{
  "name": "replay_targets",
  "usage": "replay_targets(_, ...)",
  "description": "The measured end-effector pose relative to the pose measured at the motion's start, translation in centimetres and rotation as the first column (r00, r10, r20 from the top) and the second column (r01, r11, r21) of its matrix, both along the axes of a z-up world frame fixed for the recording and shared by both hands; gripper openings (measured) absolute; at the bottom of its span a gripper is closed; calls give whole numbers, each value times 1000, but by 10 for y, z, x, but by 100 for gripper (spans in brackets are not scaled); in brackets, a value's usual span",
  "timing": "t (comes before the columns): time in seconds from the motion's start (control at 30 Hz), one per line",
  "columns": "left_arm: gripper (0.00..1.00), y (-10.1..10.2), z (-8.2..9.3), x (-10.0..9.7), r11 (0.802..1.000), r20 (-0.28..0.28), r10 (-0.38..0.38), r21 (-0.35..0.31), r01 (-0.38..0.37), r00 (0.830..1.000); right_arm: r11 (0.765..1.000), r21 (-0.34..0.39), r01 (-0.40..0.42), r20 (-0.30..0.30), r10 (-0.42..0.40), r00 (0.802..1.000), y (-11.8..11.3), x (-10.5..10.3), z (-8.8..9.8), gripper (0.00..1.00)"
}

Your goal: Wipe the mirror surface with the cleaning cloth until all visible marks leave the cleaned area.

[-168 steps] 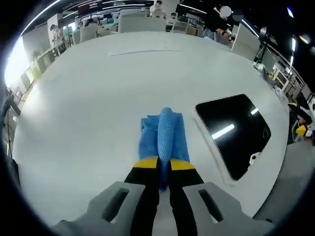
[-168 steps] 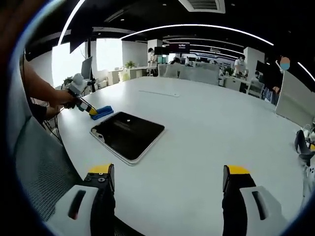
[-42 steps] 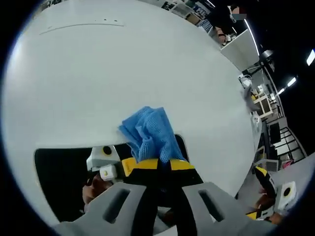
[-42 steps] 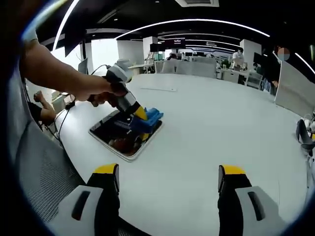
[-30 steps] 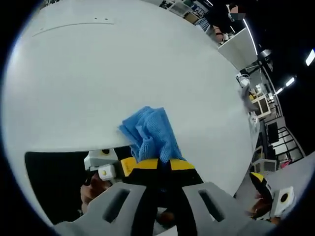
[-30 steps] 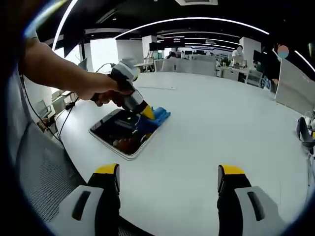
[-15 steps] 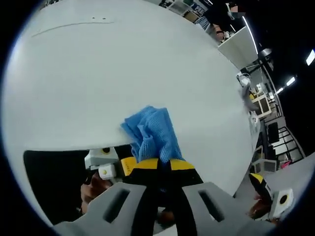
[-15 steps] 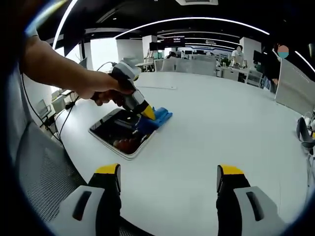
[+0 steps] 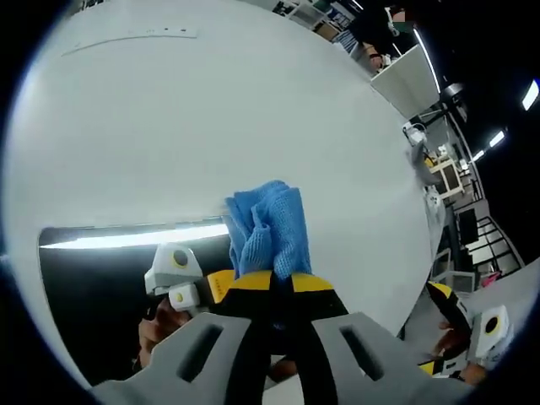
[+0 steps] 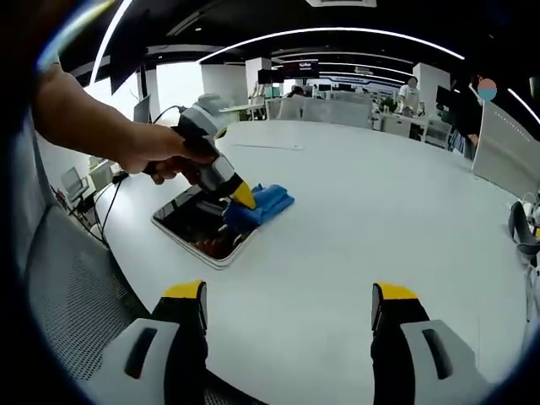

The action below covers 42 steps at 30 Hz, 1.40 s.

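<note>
I hold the cleaning cloth clamped in the left gripper, pressed at the far edge of the mirror on the counter. I want flat, overlapping strokes back across the glass. My right gripper hovers nearby, fingers wide and empty.

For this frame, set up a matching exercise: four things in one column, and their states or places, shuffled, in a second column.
Things:
1. cleaning cloth
2. mirror
3. left gripper
4. right gripper

States or places:
A. jaws spread wide, holding nothing
B. lies flat on the white table, dark and reflective
C. blue, bunched at the mirror's far edge
D. shut on the cloth, held by a hand

Pairs: 1-C, 2-B, 3-D, 4-A
</note>
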<state>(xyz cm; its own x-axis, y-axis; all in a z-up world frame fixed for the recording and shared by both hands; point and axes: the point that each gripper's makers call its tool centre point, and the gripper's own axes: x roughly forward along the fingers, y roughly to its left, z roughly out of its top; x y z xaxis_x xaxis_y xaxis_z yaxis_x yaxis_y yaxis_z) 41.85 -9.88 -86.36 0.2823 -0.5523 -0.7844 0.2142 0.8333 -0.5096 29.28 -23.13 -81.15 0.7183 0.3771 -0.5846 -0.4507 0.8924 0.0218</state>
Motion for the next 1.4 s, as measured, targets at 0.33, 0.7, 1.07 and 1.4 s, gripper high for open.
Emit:
replay_targets(0.33, 2, 3, 0, -15, 1000, -2, 1, -14, -1, 1000, 1000, -9, -1, -8, 1, 1000, -4, -1, -3, 79)
replay_targets(0.7, 2, 2, -1, -14, 1000, 3, -2, -20, 2, 1000, 1000, -11, -4, -12, 4, 1000, -5, -1, -5, 80)
replay_targets(1.07, 2, 8, -1, -14, 1000, 9, 3, -27, -3, 1000, 1000, -20, 0, -20, 0, 1000, -7, -2, -6, 80)
replay_targets(1.4, 2, 34, -1, -16, 999, 10, 25, -26, -24, 1000, 1000, -28, 5, -21, -5, 1000, -9, -2, -8, 80)
